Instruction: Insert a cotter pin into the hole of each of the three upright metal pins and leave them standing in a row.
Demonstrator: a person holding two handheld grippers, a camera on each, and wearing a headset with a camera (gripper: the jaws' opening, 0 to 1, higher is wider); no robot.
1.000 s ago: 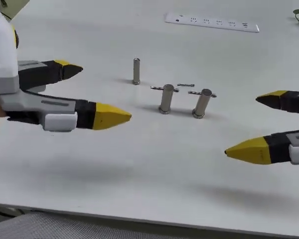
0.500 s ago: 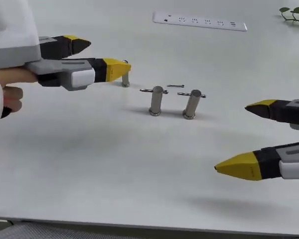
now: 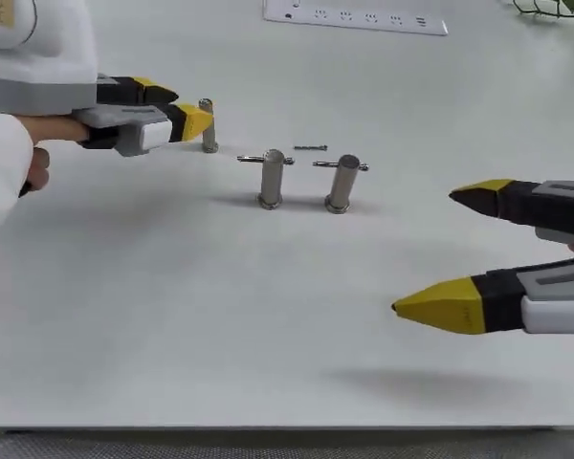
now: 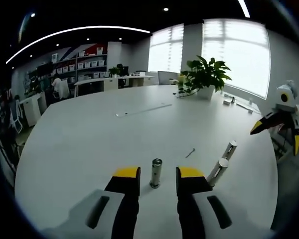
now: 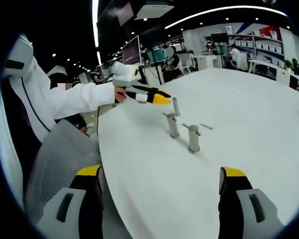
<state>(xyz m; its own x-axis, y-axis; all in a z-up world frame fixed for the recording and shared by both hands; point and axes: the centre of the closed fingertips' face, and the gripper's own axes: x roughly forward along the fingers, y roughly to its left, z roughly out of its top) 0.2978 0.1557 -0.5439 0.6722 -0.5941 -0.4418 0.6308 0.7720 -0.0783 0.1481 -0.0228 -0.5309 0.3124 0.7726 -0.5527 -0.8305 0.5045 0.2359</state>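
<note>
Right, white worktop (image 3: pixel 220 316) carries everything. A person's white sleeve (image 3: pixel 0 163) comes in from the left in the head view.

Left claw (image 3: pixel 194 107) is released: jaws apart, level, low over the worktop at the left end of the row. Its own view has the left claw (image 4: pixel 157 174) straddling the left pin (image 4: pixel 155 172), pin between the two yellow tips with a gap either side, no contact.

Right claw (image 3: pixel 421 251) is also released, jaws spread wide, nothing in them. It hangs over bare worktop right of the row and nearer the person, well apart from the pins. Same in the right gripper view (image 5: pixel 159 174), with the row ahead between its jaws.

Power strip (image 3: pixel 354 17) lies flat at the far edge.

All three pins stand upright in a row:
- left pin (image 3: pixel 209 129): plain, part hidden behind the left claw's lower tip
- middle pin (image 3: pixel 272 180): middle cotter (image 3: pixel 252 159) crosswise through its head
- right pin (image 3: pixel 342 184): right cotter (image 3: pixel 361 166) crosswise through its head

Loose cotter (image 3: pixel 310 147) lies flat on the worktop just behind the gap between middle and right pins, touching neither.
</note>
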